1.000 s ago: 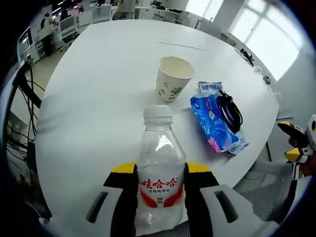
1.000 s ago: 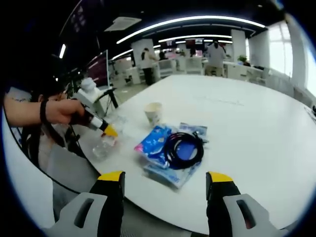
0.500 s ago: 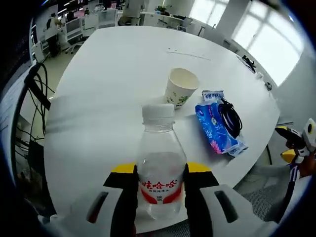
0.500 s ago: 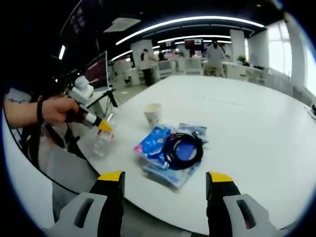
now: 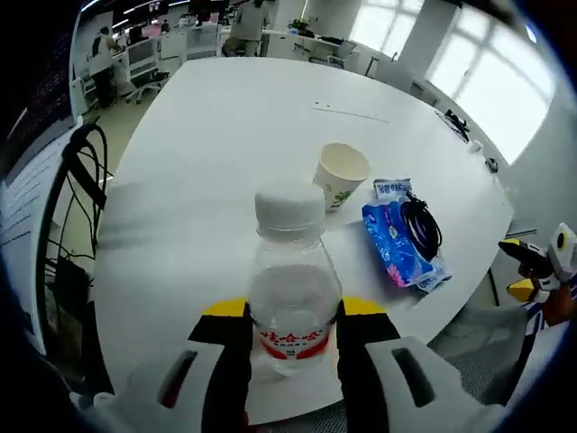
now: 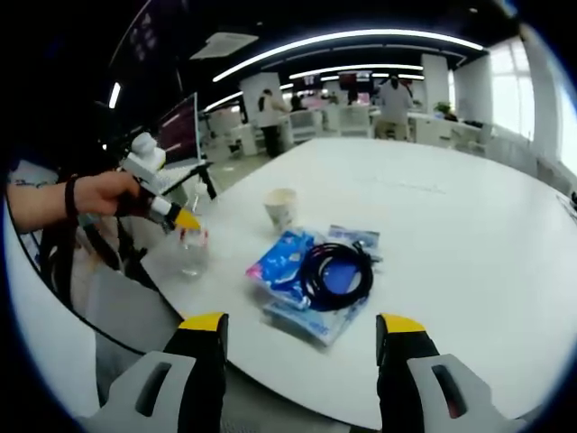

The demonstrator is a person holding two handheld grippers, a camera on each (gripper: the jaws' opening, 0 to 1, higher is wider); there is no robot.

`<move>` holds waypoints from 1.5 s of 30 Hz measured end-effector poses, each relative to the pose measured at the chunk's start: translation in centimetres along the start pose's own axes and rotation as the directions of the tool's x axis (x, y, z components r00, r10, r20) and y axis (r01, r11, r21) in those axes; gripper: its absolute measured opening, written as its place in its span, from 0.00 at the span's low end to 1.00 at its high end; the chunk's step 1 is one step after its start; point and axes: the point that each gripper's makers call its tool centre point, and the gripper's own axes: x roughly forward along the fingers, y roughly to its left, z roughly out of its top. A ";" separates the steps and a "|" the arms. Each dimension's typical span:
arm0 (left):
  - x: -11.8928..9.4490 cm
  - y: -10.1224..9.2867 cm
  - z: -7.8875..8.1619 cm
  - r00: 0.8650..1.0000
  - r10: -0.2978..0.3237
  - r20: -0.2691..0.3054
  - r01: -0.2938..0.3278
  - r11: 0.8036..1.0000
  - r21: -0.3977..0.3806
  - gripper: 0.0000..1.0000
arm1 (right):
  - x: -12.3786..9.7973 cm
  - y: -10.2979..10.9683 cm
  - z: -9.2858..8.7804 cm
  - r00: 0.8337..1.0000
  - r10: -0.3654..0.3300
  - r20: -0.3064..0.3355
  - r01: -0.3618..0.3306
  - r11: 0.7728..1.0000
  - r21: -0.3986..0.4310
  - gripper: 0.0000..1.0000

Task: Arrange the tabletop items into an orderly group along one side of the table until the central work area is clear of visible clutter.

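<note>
My left gripper [image 5: 293,316] is shut on a clear water bottle [image 5: 294,289] with a white cap and red label, holding it upright above the near edge of the white round table [image 5: 207,162]. Beyond it stand a paper cup [image 5: 340,174] and a blue packet [image 5: 397,245] with a coiled black cable [image 5: 419,221] on top. In the right gripper view the left gripper [image 6: 185,219] holds the bottle [image 6: 191,252] at the table's left edge, near the cup [image 6: 280,208], packet [image 6: 297,271] and cable [image 6: 334,269]. My right gripper [image 6: 302,332] stands open off the table's near edge.
A person's hand [image 6: 95,194] grips the left tool. Black cables [image 5: 68,207] hang beside the table on the left. Desks, chairs and people [image 6: 392,99] fill the office behind. The far half of the table [image 6: 469,216] is bare white surface.
The bottle has been lifted higher off the table in my left gripper, and the left view has pulled back. My right gripper has stayed where it was.
</note>
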 end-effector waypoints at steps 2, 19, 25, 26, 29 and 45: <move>0.0 0.1 0.0 1.000 0.002 0.005 -0.002 1.000 0.000 0.34 | 0.0 0.0 -0.1 1.000 0.000 0.000 0.000 1.000 0.002 0.67; -0.6 0.4 -1.0 0.998 0.041 0.036 -0.042 0.999 0.022 0.35 | -0.2 0.0 -0.3 1.000 0.004 -0.004 -0.004 1.000 0.001 0.67; -1.1 0.1 -1.7 0.997 0.052 0.050 -0.052 0.999 0.014 0.35 | -0.3 -0.1 -0.4 1.000 0.007 -0.009 -0.007 1.000 -0.002 0.67; -1.1 0.1 -1.8 0.997 0.054 0.052 -0.055 0.998 0.017 0.35 | -0.3 -0.1 -0.4 1.000 0.007 -0.010 -0.007 1.000 -0.003 0.67; -1.3 -0.1 -2.2 0.996 0.064 0.061 -0.065 0.998 0.021 0.35 | -0.3 -0.1 -0.5 1.000 0.010 -0.014 -0.010 1.000 -0.007 0.67; -2.1 -0.8 -4.2 0.990 0.118 0.081 -0.123 0.990 0.066 0.35 | 0.2 0.8 -1.1 0.999 0.042 -0.029 -0.042 0.999 -0.010 0.67</move>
